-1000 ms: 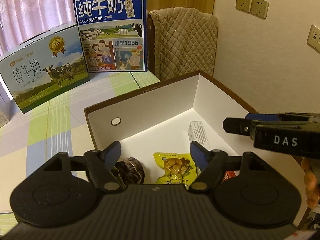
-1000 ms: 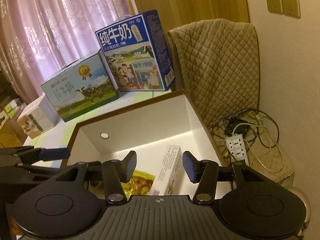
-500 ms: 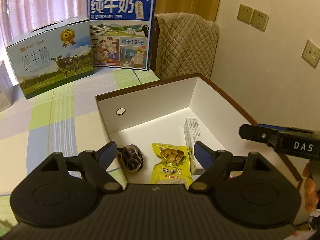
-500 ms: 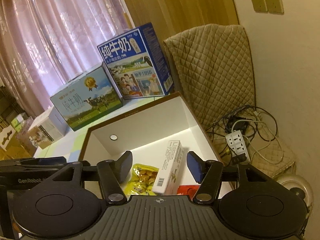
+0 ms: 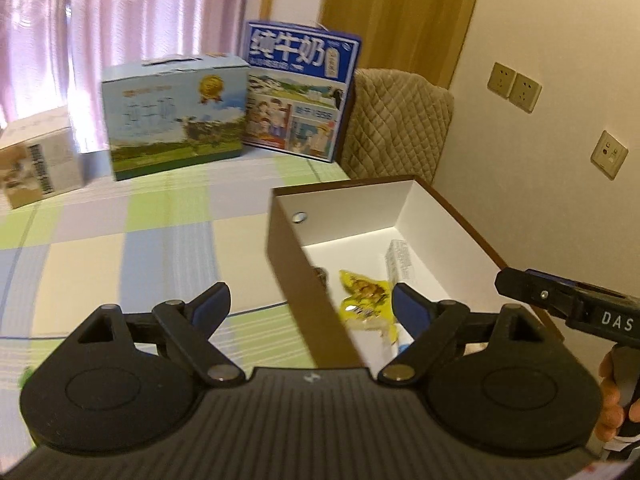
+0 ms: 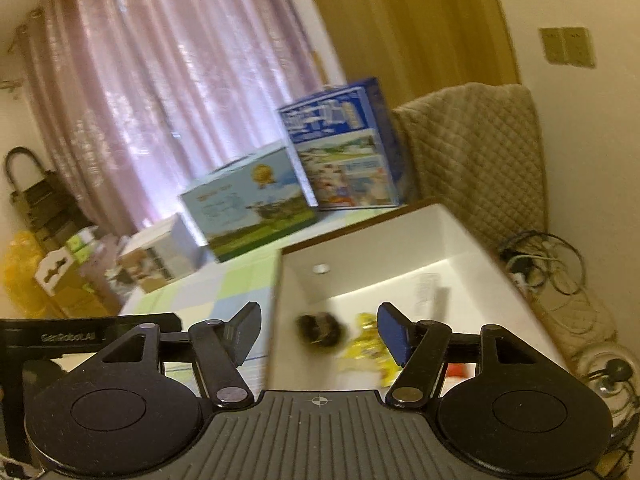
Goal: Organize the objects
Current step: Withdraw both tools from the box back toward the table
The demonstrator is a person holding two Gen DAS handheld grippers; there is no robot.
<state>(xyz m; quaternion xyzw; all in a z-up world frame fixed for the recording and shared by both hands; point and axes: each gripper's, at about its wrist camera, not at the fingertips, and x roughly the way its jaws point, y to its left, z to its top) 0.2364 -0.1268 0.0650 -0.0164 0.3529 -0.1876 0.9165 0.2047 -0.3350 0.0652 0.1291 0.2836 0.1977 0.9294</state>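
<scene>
An open brown box with a white inside [image 5: 352, 216] [image 6: 380, 248] stands on the checked tablecloth. In it lie a yellow snack packet [image 5: 366, 292] [image 6: 366, 350], a white carton [image 5: 400, 260] [image 6: 426, 288], a dark round thing [image 6: 320, 330], half hidden behind the box wall in the left wrist view, and something red [image 6: 460, 370]. My left gripper [image 5: 310, 306] is open and empty, above the box's left wall. My right gripper [image 6: 318, 330] is open and empty, above the box's near left part; it shows at the right in the left wrist view [image 5: 560, 304].
Two milk cartons, light blue [image 5: 172, 116] [image 6: 248, 204] and dark blue [image 5: 300, 92] [image 6: 340, 140], stand at the back. A small white box [image 5: 38, 160] [image 6: 156, 256] stands left. A quilted chair back [image 5: 396, 124], a wall and floor cables [image 6: 540, 260] are right.
Both grippers have pulled back and swung left; the box now sits further right in both views. Both stay open and empty. The right wrist view is blurred by motion.
</scene>
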